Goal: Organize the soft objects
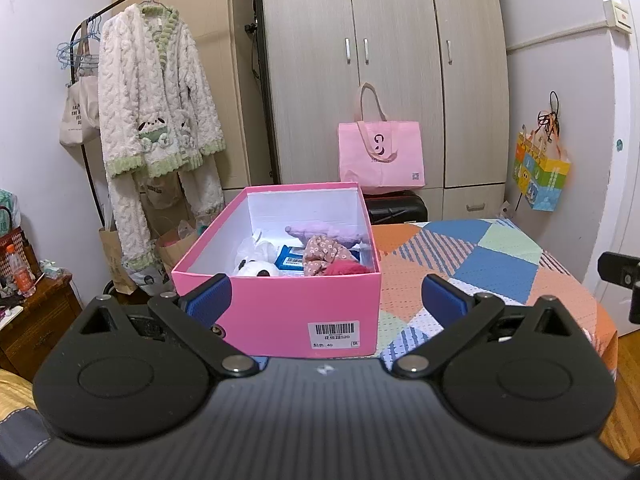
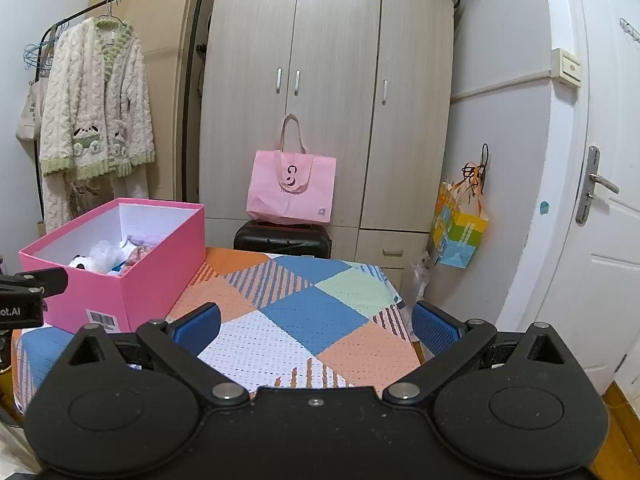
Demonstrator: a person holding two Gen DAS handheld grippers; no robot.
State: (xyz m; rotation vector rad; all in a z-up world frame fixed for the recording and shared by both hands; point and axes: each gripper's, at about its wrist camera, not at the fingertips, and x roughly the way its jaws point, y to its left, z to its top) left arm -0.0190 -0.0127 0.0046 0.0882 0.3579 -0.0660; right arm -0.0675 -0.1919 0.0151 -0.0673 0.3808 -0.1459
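Observation:
A pink cardboard box [image 1: 280,308] stands on a table under a patchwork cloth [image 1: 492,264]. Inside lie soft things: a white plush with black spots [image 1: 258,269], a floral fabric piece [image 1: 320,254], a purple plush [image 1: 324,230], a red cloth [image 1: 348,268] and a blue packet [image 1: 290,261]. My left gripper [image 1: 326,298] is open and empty, just in front of the box. My right gripper [image 2: 316,324] is open and empty over the cloth [image 2: 312,320], right of the box [image 2: 132,284].
A wardrobe [image 2: 328,92] stands behind the table, with a pink tote bag [image 2: 291,188] on a black suitcase [image 2: 282,240]. A fluffy robe [image 1: 156,128] hangs on a rack at left. A colourful bag [image 2: 460,232] hangs near the door [image 2: 600,200].

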